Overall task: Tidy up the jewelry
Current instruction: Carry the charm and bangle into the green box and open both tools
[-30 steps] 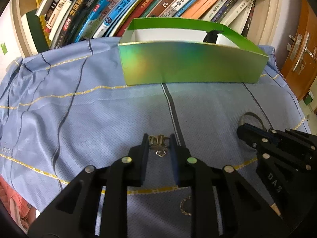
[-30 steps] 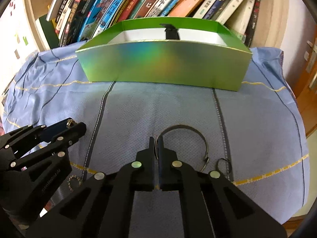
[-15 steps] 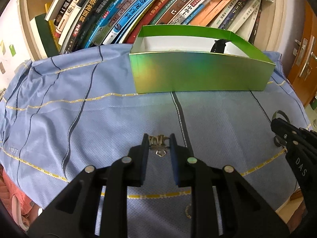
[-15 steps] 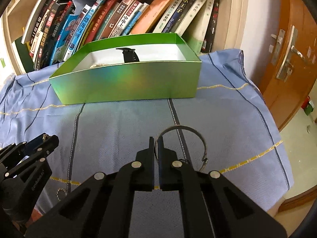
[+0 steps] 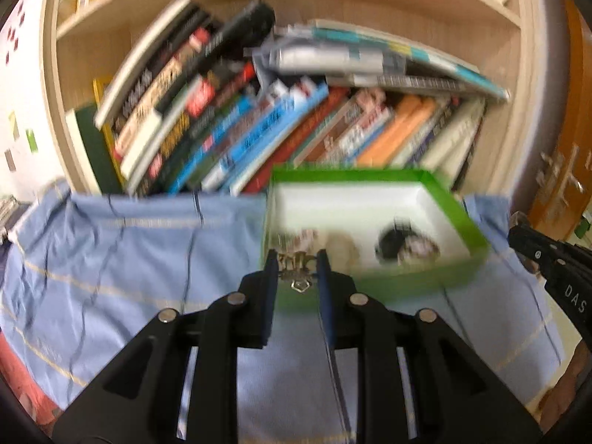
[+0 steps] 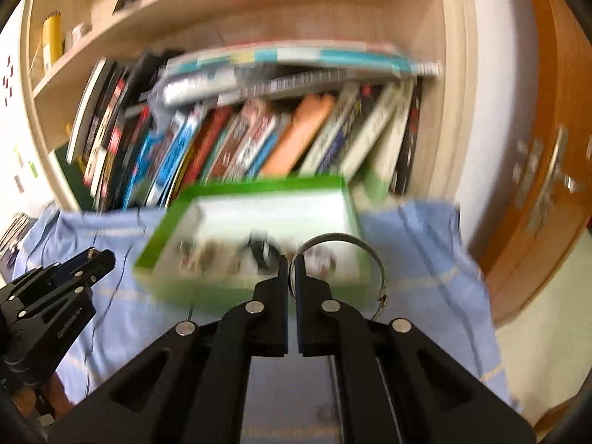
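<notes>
My left gripper (image 5: pixel 297 268) is shut on a small gold-coloured clasp piece (image 5: pixel 296 264), held in the air just in front of the green box (image 5: pixel 425 281). The box has a white inside with a dark watch (image 5: pixel 397 242) and other blurred pieces in it. My right gripper (image 6: pixel 292 272) is shut on a thin dark metal bangle (image 6: pixel 364 249) that arcs up and to the right of the fingertips, over the near wall of the green box (image 6: pixel 177 292). Both views are blurred by motion. Each gripper shows at the edge of the other's view.
A blue cloth (image 5: pixel 122 255) with dark and gold stripes covers the table. Behind the box stands a wooden bookshelf (image 5: pixel 532 103) packed with leaning books (image 5: pixel 236 137). An orange-brown door (image 6: pixel 547 170) with a metal handle is at the right.
Both grippers have risen off the cloth with their pieces still held. The views now look down into the box and take in far more of the bookshelf.
</notes>
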A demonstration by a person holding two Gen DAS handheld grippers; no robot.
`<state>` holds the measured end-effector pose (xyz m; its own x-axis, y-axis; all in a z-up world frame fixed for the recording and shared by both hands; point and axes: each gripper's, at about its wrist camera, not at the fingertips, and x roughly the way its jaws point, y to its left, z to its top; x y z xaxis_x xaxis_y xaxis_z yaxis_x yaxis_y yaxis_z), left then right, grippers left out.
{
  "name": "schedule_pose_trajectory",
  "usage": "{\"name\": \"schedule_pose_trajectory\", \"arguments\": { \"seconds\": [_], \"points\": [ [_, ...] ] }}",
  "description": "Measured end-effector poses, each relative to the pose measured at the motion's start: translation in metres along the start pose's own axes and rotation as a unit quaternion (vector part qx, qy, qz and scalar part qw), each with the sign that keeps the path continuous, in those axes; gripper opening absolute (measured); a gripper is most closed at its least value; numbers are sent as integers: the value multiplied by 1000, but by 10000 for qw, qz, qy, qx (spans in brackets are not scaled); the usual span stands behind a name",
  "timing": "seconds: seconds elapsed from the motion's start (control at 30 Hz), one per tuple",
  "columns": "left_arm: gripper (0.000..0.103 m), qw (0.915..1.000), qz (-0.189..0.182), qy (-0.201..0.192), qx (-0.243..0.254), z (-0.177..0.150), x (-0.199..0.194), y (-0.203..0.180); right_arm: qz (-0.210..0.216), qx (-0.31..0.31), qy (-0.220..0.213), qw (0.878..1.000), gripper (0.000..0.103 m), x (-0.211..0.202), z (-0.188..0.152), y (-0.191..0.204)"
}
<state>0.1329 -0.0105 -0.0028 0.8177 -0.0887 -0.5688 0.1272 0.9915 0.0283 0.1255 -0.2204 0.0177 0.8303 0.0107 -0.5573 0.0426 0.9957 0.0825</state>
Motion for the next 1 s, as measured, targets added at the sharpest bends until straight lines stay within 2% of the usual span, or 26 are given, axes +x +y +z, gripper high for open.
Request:
{"name": "schedule_pose_trajectory", "arguments": {
  "seconds": [0.1,0.2,0.3,0.47,0.5,0.57,0.6,0.63,0.77,0.83,0.9,1.0],
  "points": [
    [21,10000,74,46,16,27,25,-7,-28,-57,128,9999,4,31,24,4],
    [21,9994,242,249,1,37,67,-12,-142,-105,381,9991,3,66,24,9],
    [21,9975,216,652,-142,30,102,-8,-135,-9,633,9979,4,92,14,7],
    [21,9961,286,839,23,21,125,-14,-110,136,1025,9946,5,121,4,0],
    [25,9956,283,889,15,21,129,-14,-135,179,1063,9941,10,122,4,-2],
    [51,9957,294,880,10,19,130,-13,-131,219,967,9950,30,116,3,-5],
    [71,9963,319,799,19,18,127,-13,-150,224,834,9962,51,107,3,-7],
    [73,9968,359,712,31,18,124,-12,-173,218,725,9970,62,100,3,-8],
    [74,9978,375,527,139,16,100,-14,-165,179,313,9992,64,59,1,-13],
    [78,9982,413,408,177,12,86,-16,-188,283,200,9992,73,45,-1,-19],
    [79,9983,425,326,222,9,72,-20,-210,350,176,9990,74,33,-6,-23],
    [85,9989,322,235,261,2,53,-23,-230,334,307,9987,74,19,-26,-29]
  ]
}}
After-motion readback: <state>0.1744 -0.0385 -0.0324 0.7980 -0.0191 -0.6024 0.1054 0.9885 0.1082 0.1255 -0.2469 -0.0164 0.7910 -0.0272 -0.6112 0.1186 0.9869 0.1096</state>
